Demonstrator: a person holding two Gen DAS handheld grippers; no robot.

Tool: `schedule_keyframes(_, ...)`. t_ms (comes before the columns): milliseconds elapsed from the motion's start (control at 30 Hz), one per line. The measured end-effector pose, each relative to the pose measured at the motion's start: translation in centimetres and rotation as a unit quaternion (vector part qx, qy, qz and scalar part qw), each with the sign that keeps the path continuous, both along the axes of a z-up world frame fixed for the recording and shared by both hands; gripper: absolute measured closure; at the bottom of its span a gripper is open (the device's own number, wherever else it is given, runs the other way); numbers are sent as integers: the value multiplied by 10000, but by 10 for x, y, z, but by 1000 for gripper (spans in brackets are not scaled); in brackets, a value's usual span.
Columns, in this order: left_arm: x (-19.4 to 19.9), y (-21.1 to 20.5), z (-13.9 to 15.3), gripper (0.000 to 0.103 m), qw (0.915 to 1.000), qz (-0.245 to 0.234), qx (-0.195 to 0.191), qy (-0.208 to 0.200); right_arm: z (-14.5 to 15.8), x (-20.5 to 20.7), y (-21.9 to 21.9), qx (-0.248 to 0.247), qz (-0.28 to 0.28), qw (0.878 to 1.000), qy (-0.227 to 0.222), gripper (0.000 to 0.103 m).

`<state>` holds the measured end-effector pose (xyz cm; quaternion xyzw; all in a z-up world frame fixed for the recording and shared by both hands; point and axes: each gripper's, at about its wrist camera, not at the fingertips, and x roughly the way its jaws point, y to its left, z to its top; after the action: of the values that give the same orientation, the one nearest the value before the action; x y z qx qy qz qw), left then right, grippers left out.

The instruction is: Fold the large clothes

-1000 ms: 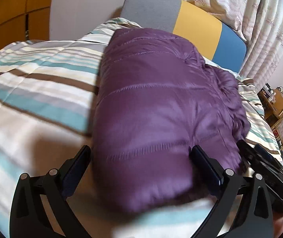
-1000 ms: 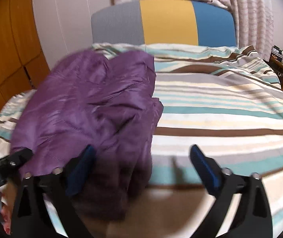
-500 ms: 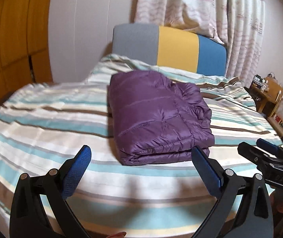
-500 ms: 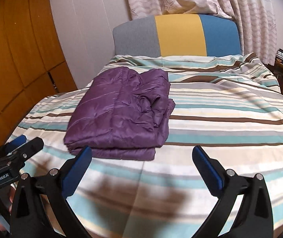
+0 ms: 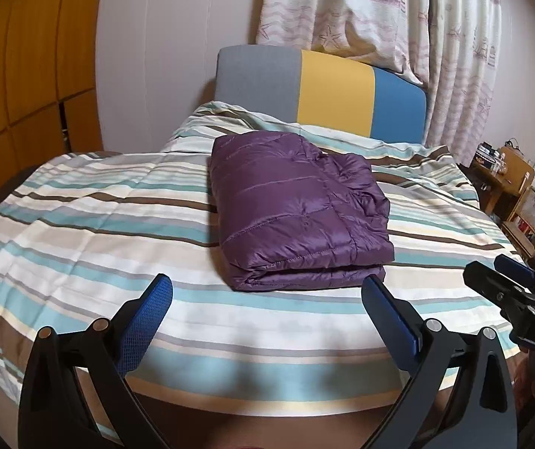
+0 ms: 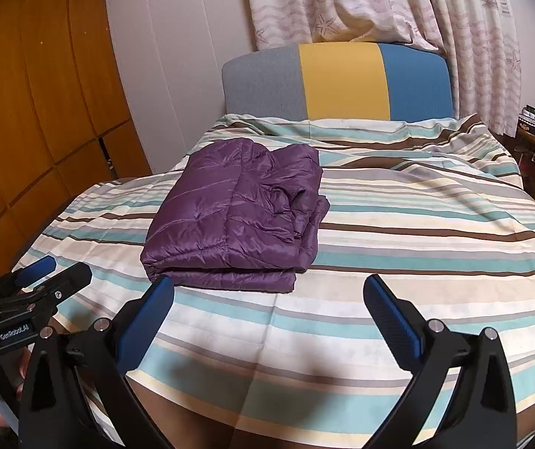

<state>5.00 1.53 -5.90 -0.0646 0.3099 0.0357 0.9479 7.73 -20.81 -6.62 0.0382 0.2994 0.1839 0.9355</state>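
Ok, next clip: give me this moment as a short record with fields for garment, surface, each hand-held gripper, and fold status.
garment: purple quilted jacket, folded into a compact rectangle
surface: striped bedcover, jacket lying flat on it
left hand-held gripper: open, holding nothing, short of the jacket's near edge
right hand-held gripper: open, holding nothing, clear of the jacket
background: grey, yellow and blue headboard; patterned curtain
fold status: looks complete; right side slightly rumpled

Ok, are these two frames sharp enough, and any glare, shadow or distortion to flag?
Left wrist view: sharp, purple jacket quilting crisp; fisheye bows the wardrobe; dark vignette corners. Right wrist view: equally sharp, soft sheen on the jacket, shadow on the bedspread near edge.
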Motion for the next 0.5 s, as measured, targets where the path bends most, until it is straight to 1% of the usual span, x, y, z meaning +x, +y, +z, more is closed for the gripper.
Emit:
schedule_keyframes(133,-1,-5,0,3,9999,-46,116,-3,0,-2,-2,-10,-21,10000,-23,2)
schedule_keyframes(367,-1,-6,-2,3,10000,-69,51,18,-2,-2,-2,3,-23,10000,1,2)
schedule_keyframes(500,-1,-8,-2,3,9999,-67,86,10,-3,-2,-2,20,-16,10000,22,2)
